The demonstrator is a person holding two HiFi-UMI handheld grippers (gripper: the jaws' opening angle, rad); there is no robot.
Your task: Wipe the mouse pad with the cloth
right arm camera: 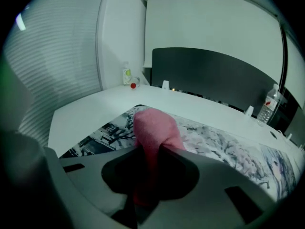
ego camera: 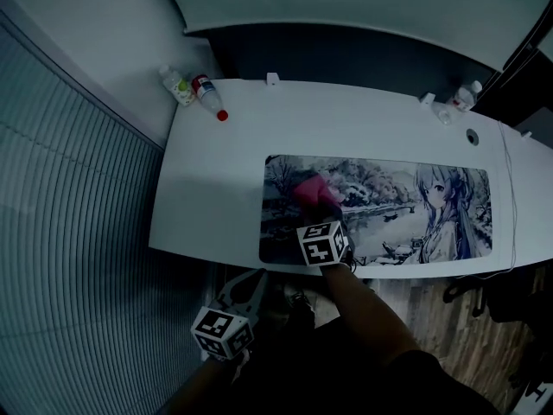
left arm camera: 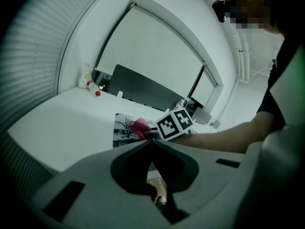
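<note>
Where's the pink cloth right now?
In the head view the pink cloth sits on the left part of the mouse pad, pinched in the right gripper.

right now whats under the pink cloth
The left part of the printed mouse pad, on the white desk. The cloth, clamped in the right gripper, covers the artwork directly beneath it, so that patch cannot be seen.
</note>
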